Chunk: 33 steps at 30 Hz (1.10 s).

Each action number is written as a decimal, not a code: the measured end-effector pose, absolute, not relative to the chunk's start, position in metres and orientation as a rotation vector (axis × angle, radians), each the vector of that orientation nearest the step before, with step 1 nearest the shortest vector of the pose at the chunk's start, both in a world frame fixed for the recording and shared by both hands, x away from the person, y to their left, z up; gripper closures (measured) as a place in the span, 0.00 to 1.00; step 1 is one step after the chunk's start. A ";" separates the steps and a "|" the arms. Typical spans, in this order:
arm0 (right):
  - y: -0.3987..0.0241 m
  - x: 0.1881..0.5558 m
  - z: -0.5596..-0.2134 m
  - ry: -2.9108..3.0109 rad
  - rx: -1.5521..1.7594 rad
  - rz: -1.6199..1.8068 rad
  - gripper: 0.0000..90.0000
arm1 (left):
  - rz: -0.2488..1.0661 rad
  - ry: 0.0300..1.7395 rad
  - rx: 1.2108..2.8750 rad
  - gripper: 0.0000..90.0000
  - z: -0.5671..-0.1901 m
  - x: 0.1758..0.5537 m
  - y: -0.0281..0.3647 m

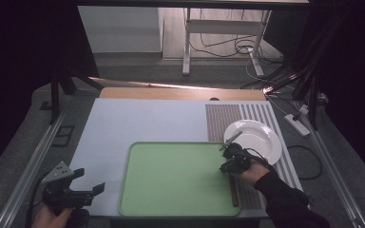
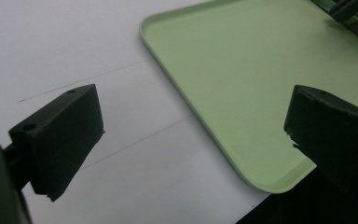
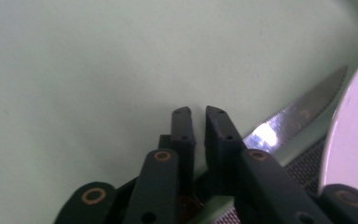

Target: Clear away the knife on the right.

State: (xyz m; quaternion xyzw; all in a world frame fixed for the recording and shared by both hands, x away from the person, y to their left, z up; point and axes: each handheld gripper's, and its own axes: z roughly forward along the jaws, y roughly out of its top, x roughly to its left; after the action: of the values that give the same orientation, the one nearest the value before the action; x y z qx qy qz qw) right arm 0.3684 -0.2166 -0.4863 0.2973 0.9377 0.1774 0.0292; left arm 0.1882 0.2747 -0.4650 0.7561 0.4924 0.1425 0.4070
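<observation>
**Gently by the knife, along the tray's right edge**

Right now the knife [image 3: 298,109] lies flat in the strip between the green tray [image 2: 242,70] and the white plate [image 1: 261,137]. Its serrated blade runs towards the plate's rim and its brown handle points back at the person. It rests partly on the striped mat [image 1: 223,118] that covers the right side of the worktop [image 1: 138,123].

The right hand-held gripper [image 3: 198,112] sits directly above it, low over the tray's edge. Its jaws are drawn almost together, with a thin slit between the tips and nothing visible in that slit. I read it as released and not clamping the knife, which passes underneath rather than between the pads.

The left hand-held gripper [image 2: 196,112] is spread wide and empty, parked over the white worktop just off the tray's near left corner.

The knife looks to be the thing in hand, and a few points would help the step go well:

- Take or leave it by the handle, never the blade. The steel is thin, slick and flat on the mat, so the pads would skate off it.
- Keep the jaws square across the handle, so closing does not roll it.
- Lift or withdraw straight up first, because the plate's rim is just beside the blade and a sideways sweep could knock it.
- Leave the left hand where it is, well apart.
</observation>
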 end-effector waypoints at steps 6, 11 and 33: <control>-0.212 0.364 -0.481 2.877 0.888 0.631 0.77 | 0.359 1.239 1.906 0.05 -0.465 0.188 0.275; -0.209 0.362 -0.476 2.854 0.868 0.687 0.66 | 0.357 1.238 1.905 0.05 -0.465 0.188 0.275; -0.207 0.354 -0.458 2.749 0.852 0.834 0.25 | 0.355 1.240 1.902 0.05 -0.465 0.188 0.275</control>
State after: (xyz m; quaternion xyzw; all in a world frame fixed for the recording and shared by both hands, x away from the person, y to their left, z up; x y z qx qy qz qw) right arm 0.3538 -0.2075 -0.4583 0.2837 0.9150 0.2776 0.0724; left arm 0.1882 0.2752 -0.4651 0.7550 0.4924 0.1411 0.4094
